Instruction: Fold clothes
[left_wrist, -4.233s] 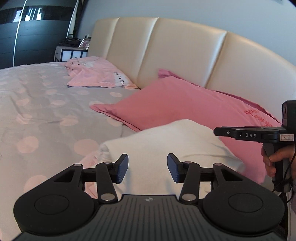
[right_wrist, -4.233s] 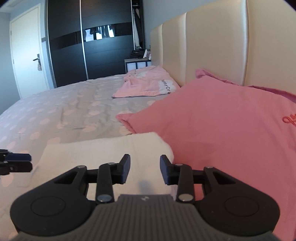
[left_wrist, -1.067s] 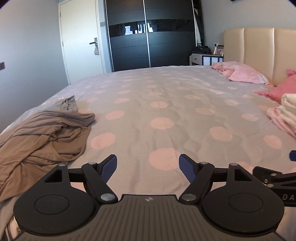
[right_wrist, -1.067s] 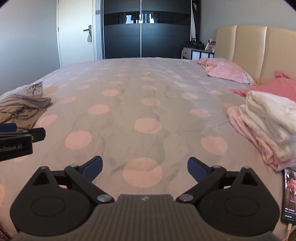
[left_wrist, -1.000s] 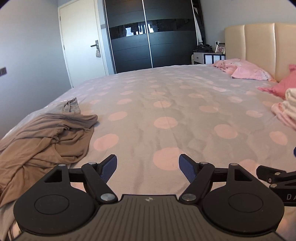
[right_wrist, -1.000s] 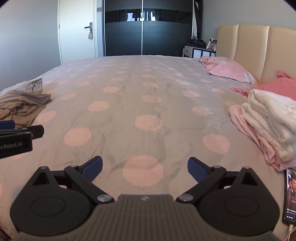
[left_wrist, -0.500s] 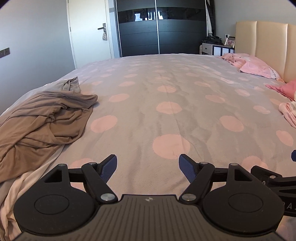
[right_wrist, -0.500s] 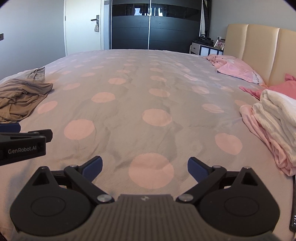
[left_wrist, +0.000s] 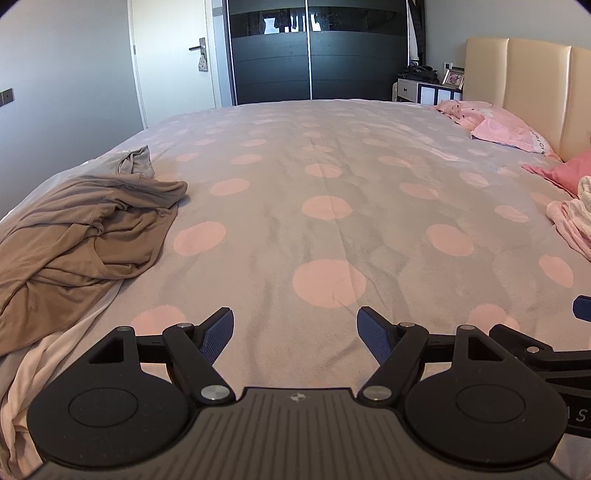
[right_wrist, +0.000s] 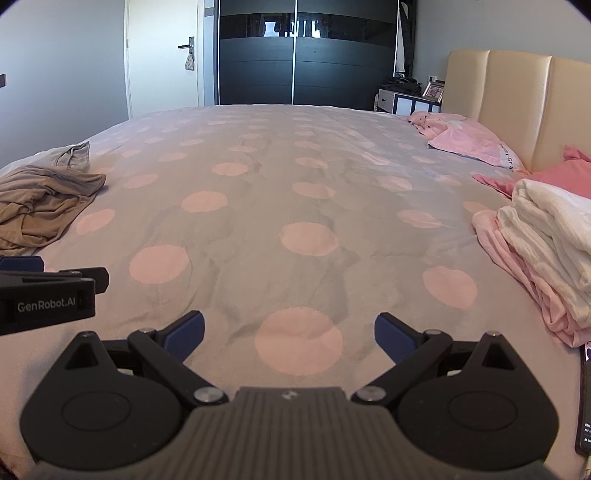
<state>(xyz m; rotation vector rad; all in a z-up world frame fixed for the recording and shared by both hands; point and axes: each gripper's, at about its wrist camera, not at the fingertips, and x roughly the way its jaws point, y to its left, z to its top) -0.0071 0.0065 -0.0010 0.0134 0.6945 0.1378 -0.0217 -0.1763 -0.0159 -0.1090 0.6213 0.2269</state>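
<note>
A crumpled tan garment (left_wrist: 81, 225) lies on the bed's left side, with a pale cloth (left_wrist: 48, 365) under its near end; it also shows at the left of the right wrist view as the tan garment (right_wrist: 40, 203). A stack of folded white and pink clothes (right_wrist: 546, 243) rests at the right, its edge seen as folded clothes (left_wrist: 572, 218). My left gripper (left_wrist: 295, 332) is open over the bare cover, right of the tan garment. My right gripper (right_wrist: 289, 334) is open too, with nothing between its fingers, left of the stack.
The bed cover (left_wrist: 325, 177) is grey with pink dots. Pink pillows (right_wrist: 476, 142) lie by the cream headboard (right_wrist: 517, 96). A phone (right_wrist: 585, 402) lies at the near right edge. A dark wardrobe (left_wrist: 317, 51), a door (left_wrist: 173, 62) and a nightstand (left_wrist: 424, 88) stand beyond the bed.
Both grippers left the folded white garment by the pillows, swung left to face across the bed and opened wider. The tan garment has come closer in the left view.
</note>
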